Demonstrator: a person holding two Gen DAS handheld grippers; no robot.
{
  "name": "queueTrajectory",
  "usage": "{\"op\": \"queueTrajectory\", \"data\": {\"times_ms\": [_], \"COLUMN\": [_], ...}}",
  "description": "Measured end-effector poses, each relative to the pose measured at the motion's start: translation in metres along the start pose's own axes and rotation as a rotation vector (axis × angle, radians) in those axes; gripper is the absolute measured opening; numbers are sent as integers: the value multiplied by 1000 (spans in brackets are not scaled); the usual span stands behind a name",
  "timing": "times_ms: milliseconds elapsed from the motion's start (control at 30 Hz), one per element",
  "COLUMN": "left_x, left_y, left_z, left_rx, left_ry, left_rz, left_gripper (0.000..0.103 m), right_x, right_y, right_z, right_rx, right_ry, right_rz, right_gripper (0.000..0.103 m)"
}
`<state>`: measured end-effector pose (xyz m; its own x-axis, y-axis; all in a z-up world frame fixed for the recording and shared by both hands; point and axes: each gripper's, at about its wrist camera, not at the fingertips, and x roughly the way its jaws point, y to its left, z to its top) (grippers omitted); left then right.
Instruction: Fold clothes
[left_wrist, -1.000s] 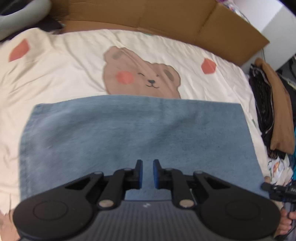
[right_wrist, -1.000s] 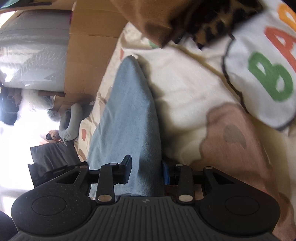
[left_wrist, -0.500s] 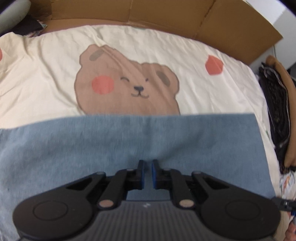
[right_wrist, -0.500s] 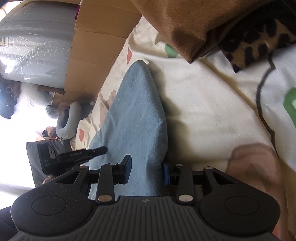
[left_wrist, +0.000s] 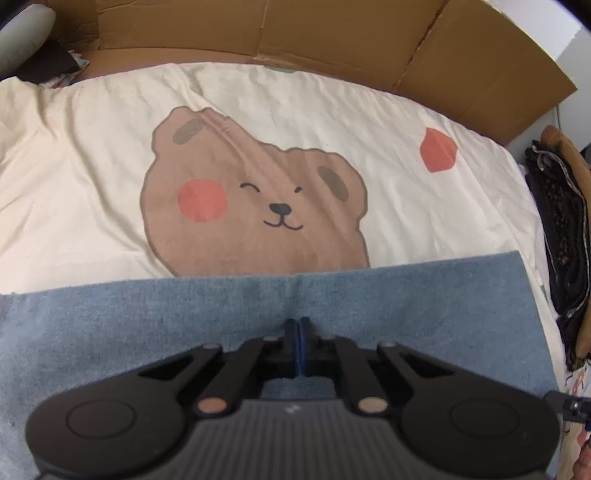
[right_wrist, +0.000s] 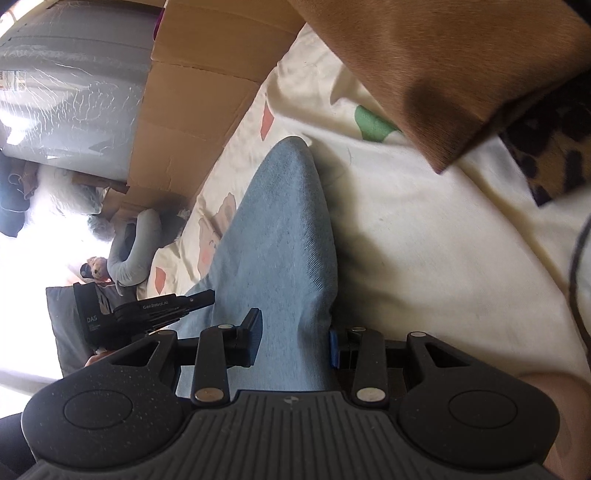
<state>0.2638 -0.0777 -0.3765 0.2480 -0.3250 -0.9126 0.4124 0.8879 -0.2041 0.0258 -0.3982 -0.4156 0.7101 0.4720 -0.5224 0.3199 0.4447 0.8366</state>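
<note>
A blue denim-like garment (left_wrist: 147, 325) lies folded flat on a cream bear-print bedsheet (left_wrist: 369, 122). My left gripper (left_wrist: 297, 325) points down onto its middle. The jaws are shut, pinching a small crease of the fabric that runs up to the far edge. In the right wrist view the same garment (right_wrist: 284, 229) rises as a fold away from my right gripper (right_wrist: 293, 339). That gripper is shut on the garment's end, and bunched cloth fills the gap between its pads. The left gripper's fingers (right_wrist: 192, 297) show at the left there.
Flattened cardboard (left_wrist: 258, 33) backs the bed. A stack of dark and brown folded clothes (left_wrist: 561, 229) lies at the right edge. In the right wrist view a brown garment (right_wrist: 443, 66) sits over a leopard-print one (right_wrist: 546, 147). A grey pillow (left_wrist: 22, 37) sits far left.
My left gripper moved forward and lower over the blue garment and its jaws closed. My right gripper slid sideways, still gripping the cloth; the white lettered garment left its view.
</note>
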Motion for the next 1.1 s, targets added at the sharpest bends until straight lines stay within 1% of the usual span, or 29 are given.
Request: {"op": "queueTrajectory", "data": {"times_ms": [200, 333, 400, 433, 467, 500, 600, 633, 667, 700, 767, 800, 900, 1100], "left_x": [-1, -6, -7, -9, -11, -14, -22, -26, -29, -33, -40, -43, -52, -60], "left_y": [3, 4, 5, 5, 5, 4, 8, 11, 13, 15, 18, 20, 20, 17], "left_z": [-2, -13, -22, -29, -37, -44, -66, -73, -81, -89, -105, -112, -124, -141], "left_rx": [-15, -30, -46, -49, -47, -45, -70, -80, -90, -97, -118, -129, -113, -123], "left_ry": [-11, -18, -4, -10, -18, -26, -18, -19, -20, -21, -16, -12, -5, -20], "left_rz": [-48, -85, -109, -116, -118, -120, -123, -123, -123, -123, -127, -131, -139, -153], "left_gripper": [2, 2, 2, 2, 2, 2, 2, 1, 1, 1, 1, 1, 2, 2], "right_x": [11, 22, 24, 26, 27, 27, 27, 27, 28, 28, 29, 29, 29, 32], "right_y": [-2, -2, 0, 1, 2, 1, 0, 1, 1, 1, 2, 4, 8, 11], "right_z": [11, 14, 16, 17, 19, 20, 23, 24, 26, 27, 27, 26, 25, 27], "right_rx": [-9, -27, -31, -33, -35, -35, -52, -63, -69, -75, -71, -66, -60, -54], "right_ry": [18, 81, 106, 119, 132, 144, 175, 183, 188, 193, 192, 191, 187, 192], "right_rz": [-1, -29, -35, -38, -44, -51, -65, -69, -73, -77, -84, -89, -112, -149], "right_gripper": [37, 35, 35, 34, 29, 28, 23, 21, 17, 17, 12, 12, 12, 18]}}
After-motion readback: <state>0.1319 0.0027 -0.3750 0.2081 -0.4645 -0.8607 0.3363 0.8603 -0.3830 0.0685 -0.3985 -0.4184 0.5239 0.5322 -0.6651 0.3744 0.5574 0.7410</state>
